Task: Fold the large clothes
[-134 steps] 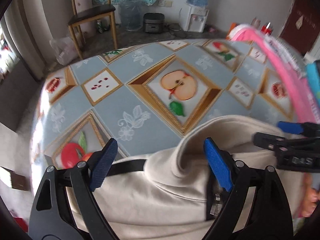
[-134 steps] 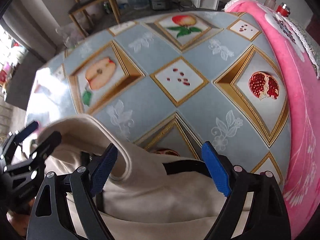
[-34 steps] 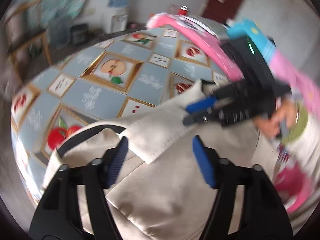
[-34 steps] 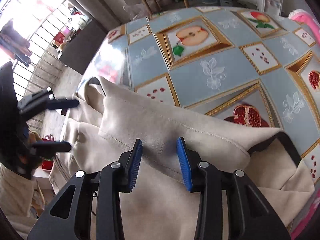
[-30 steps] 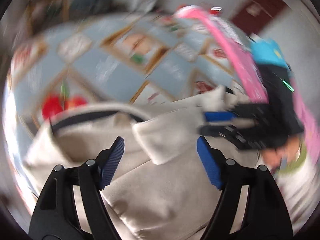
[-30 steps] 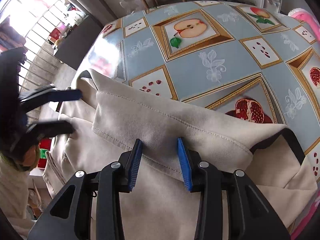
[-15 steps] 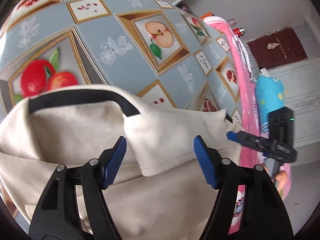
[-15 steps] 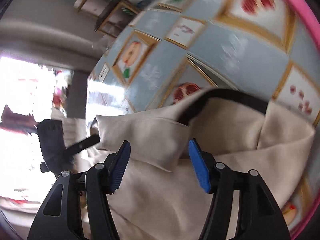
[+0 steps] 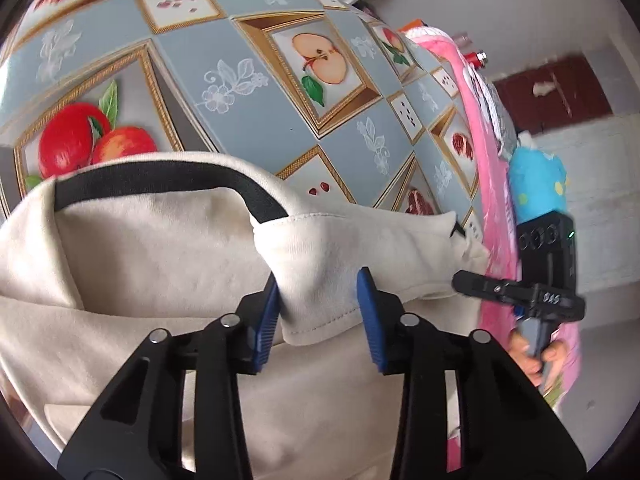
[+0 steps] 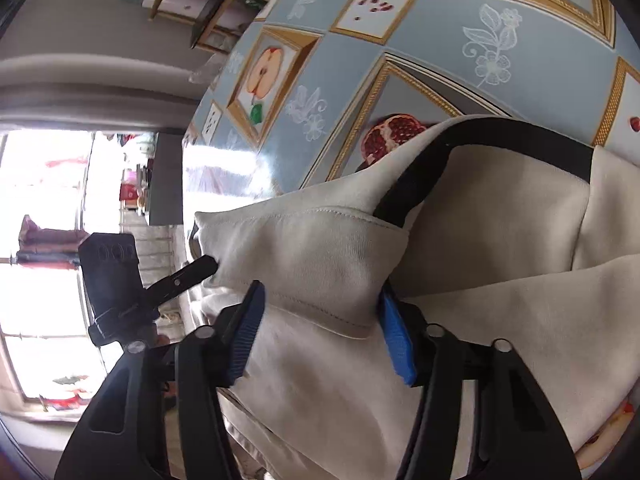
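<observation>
A cream garment [image 9: 160, 248] with a black neck band [image 9: 168, 178] lies on the fruit-print tablecloth [image 9: 240, 128]. A folded flap [image 9: 340, 248] crosses its top edge. My left gripper [image 9: 318, 316] straddles the flap's lower corner and its jaws are closing; the blue pads [image 9: 267, 320] flank the cloth. In the right wrist view my right gripper [image 10: 320, 334] straddles the other corner of the flap [image 10: 304, 256], its jaws closing too. Each gripper shows in the other's view: the right gripper [image 9: 466, 282] at the flap's far end, the left gripper [image 10: 206, 266] likewise.
A pink blanket [image 9: 492, 200] and a blue soft toy [image 9: 536, 188] border the table on the right. A hand [image 9: 536, 356] holds the right gripper's handle. A wooden chair [image 10: 208, 12] stands beyond the table, with a bright window [image 10: 48, 200] past the left edge.
The left jaws have narrowed around the flap's corner. The right gripper has rolled and slid along the flap to its other corner, where its jaws widened and then began narrowing.
</observation>
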### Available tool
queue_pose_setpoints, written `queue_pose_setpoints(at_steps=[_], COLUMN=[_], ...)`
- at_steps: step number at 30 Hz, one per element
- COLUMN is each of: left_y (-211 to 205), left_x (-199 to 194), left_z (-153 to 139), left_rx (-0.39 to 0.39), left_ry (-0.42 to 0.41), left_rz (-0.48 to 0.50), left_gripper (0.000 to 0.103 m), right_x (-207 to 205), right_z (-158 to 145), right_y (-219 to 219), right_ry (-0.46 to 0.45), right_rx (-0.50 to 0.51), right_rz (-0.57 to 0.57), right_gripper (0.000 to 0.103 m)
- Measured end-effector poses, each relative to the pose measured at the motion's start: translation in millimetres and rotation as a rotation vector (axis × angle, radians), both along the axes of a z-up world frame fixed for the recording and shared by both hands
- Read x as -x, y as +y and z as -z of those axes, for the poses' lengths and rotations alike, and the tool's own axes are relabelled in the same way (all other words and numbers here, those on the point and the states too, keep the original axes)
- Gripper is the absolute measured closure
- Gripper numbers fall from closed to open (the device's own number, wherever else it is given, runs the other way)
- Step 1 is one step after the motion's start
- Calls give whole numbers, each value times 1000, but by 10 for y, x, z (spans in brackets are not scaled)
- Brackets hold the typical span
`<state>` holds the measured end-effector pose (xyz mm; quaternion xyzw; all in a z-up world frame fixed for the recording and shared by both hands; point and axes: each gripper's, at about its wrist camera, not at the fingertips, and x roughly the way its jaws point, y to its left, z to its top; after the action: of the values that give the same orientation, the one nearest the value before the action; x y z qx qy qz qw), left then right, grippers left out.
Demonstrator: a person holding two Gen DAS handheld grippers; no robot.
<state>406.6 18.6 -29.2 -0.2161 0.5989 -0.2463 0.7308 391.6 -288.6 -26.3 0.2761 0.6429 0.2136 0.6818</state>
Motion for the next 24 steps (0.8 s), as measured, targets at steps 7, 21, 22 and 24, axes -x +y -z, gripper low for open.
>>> queue_pose_setpoints(at_steps=[7,21,22,24], left_y=[-225,-620,-625,-627], left_x=[172,138,158,221], left_z=[-118,-100,-100,-102], left_rx=[-213,-549,-562,-575], left_ry=[-178,-389,-389,-390], left_rz=[182,282,296,316], left_gripper=[82,89,89,89], right_x=[130,-154,-126,-23], right_z=[-90,-86,-81,-51], right_y=[178,682,683,687], right_ry=[-82,-319,-331,-340], right_rx=[156,614,619,626], right_rz=[-137,-315,-327,-344], right_gripper=[80,89,89,89])
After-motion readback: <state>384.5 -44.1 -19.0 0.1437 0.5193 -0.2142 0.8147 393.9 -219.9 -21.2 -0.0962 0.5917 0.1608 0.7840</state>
